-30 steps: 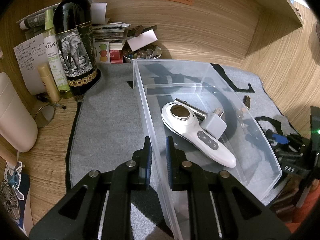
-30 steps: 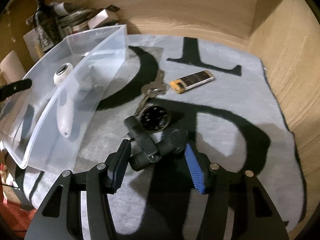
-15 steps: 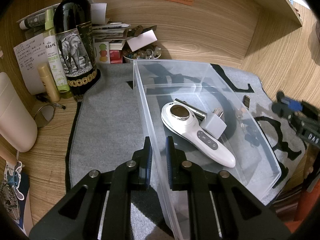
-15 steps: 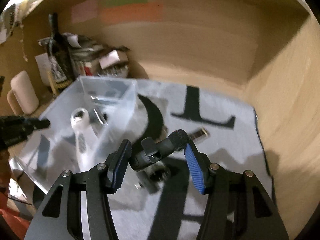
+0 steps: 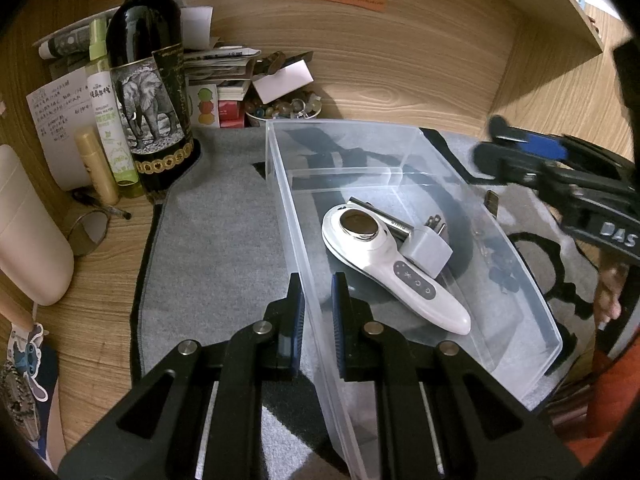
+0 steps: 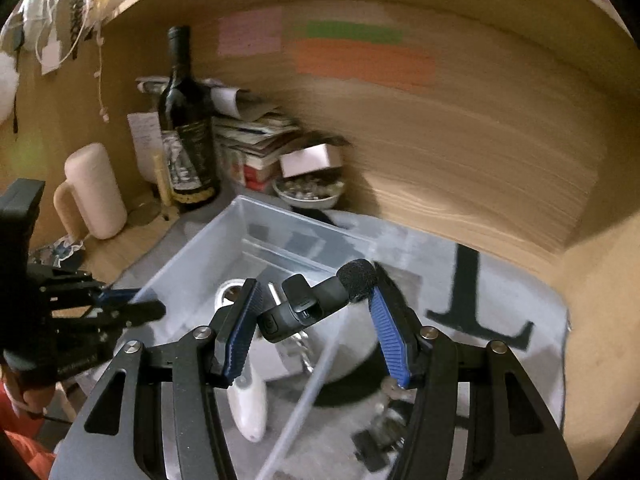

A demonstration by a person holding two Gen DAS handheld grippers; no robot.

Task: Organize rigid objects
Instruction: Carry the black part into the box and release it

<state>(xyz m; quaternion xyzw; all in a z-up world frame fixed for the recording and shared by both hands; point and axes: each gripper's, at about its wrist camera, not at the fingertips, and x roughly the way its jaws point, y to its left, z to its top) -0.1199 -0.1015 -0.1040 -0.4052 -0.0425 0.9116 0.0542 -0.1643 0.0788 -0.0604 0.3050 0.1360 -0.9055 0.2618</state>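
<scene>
A clear plastic bin (image 5: 400, 136) stands on a grey mat. It holds a white handheld device (image 5: 396, 276), a grey plug adapter (image 5: 426, 246) and a metal bar. My left gripper (image 5: 316, 300) is shut on the bin's near left wall. My right gripper (image 6: 312, 320) is shut on a small black clip-on microphone (image 6: 316, 304) with a foam tip and holds it in the air over the bin's right edge (image 6: 304, 400). The right gripper also shows in the left wrist view (image 5: 520, 148), above the bin's far right corner.
A wine bottle (image 5: 148, 92), spray bottle (image 5: 108, 112), papers and a bowl of small items (image 5: 288, 108) crowd the back left. A beige mug (image 6: 92, 192) stands at the left. Keys and a round dark object (image 6: 384, 420) lie on the mat right of the bin. Wooden walls close the back and right.
My right gripper has lifted the microphone off the mat and carried it up and left to over the bin. The left gripper has held still on the bin wall.
</scene>
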